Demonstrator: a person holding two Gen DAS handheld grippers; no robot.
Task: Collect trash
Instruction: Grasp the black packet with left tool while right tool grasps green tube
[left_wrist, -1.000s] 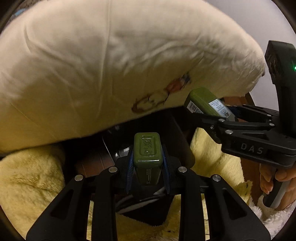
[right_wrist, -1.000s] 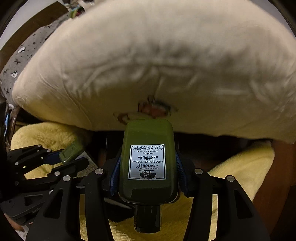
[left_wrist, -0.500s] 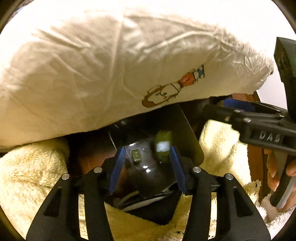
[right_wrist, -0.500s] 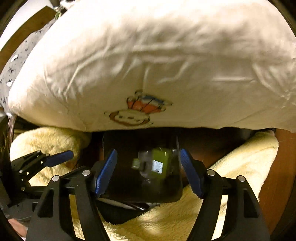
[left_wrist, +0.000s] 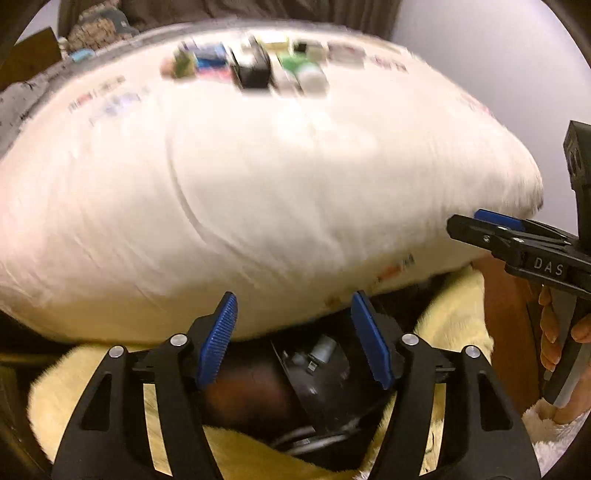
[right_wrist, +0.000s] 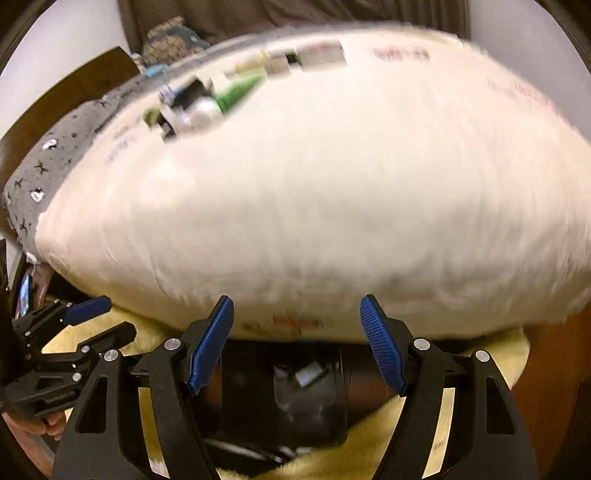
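My left gripper (left_wrist: 293, 334) is open and empty, jaws wide apart above a black bin (left_wrist: 332, 406). Dropped containers (left_wrist: 317, 354) lie inside the bin, blurred. My right gripper (right_wrist: 295, 341) is also open and empty over the same bin (right_wrist: 314, 410), where a small labelled item (right_wrist: 308, 374) shows. The right gripper appears at the right edge of the left wrist view (left_wrist: 491, 229); the left gripper appears at the left edge of the right wrist view (right_wrist: 88, 317). Several small bottles and boxes (left_wrist: 255, 66) lie on top of a large cream pillow (left_wrist: 258, 177), blurred.
The cream pillow (right_wrist: 314, 192) fills the view just beyond both grippers and overhangs the bin. A yellow fleece blanket (left_wrist: 85, 373) surrounds the bin. A grey patterned cloth (right_wrist: 40, 173) lies at the left, and dark wood furniture (right_wrist: 546, 387) at the right.
Both grippers opened and dropped their green bottles into the black bin. Both have since lifted and tilted up, so the pillow's top with more items has come into view.
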